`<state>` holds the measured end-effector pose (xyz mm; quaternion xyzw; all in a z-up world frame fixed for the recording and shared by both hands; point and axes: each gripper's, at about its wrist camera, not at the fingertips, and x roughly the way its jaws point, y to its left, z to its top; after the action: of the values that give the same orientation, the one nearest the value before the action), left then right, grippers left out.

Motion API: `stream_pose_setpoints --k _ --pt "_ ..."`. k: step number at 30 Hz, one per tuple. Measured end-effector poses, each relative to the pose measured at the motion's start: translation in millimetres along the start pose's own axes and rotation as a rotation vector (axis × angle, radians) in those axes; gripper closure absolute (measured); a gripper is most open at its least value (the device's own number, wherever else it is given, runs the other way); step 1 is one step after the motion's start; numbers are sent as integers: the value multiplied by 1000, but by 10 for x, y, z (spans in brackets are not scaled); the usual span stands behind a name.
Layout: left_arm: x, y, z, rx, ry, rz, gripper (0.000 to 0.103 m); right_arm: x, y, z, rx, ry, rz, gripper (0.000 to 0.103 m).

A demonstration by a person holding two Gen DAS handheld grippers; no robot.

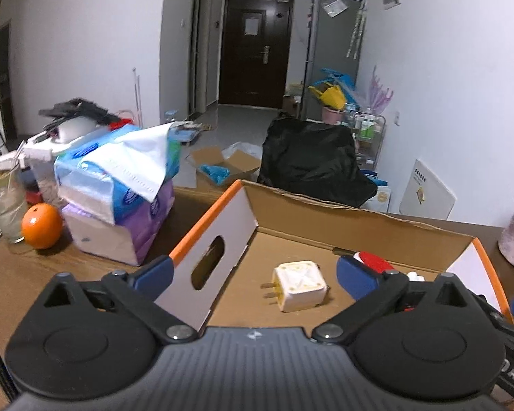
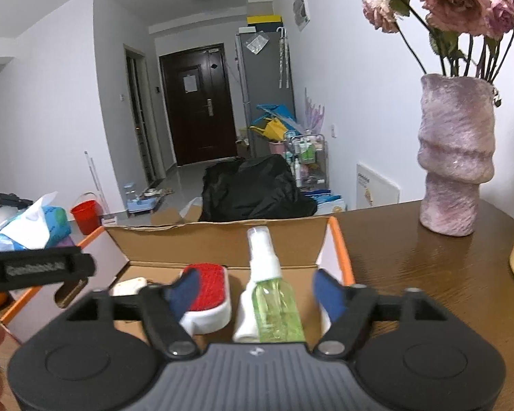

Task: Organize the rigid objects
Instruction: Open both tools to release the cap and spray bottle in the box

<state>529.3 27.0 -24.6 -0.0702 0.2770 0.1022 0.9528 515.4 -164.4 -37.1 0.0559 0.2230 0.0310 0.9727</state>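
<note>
Brown table (image 2: 411, 250); cardboard box (image 1: 325, 219), tissue packs (image 1: 120, 205), orange (image 1: 41, 226), vase (image 2: 454, 157)

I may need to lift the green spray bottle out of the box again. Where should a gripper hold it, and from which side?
Probably grip the bottle across its clear green body, coming from above the open box. It leans, white cap up, between the brush and the right wall; the body is wider than the neck.

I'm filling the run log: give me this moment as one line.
left hand-held gripper open, over plug adapter | right hand-held gripper open, spray bottle between pads | both in cardboard box
</note>
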Motion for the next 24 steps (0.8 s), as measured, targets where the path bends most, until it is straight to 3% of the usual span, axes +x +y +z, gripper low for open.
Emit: stream_pose_setpoints --k 2,3,24 --pt "0 26 8 -8 -1 5 0 -1 -27 8 8 -3 -1 4" --pt "-3 37 11 -8 -4 10 0 -5 -35 10 9 -7 -2 2" --pt "-369 102 -31 58 -86 49 0 -172 48 11 -39 -34 33 0"
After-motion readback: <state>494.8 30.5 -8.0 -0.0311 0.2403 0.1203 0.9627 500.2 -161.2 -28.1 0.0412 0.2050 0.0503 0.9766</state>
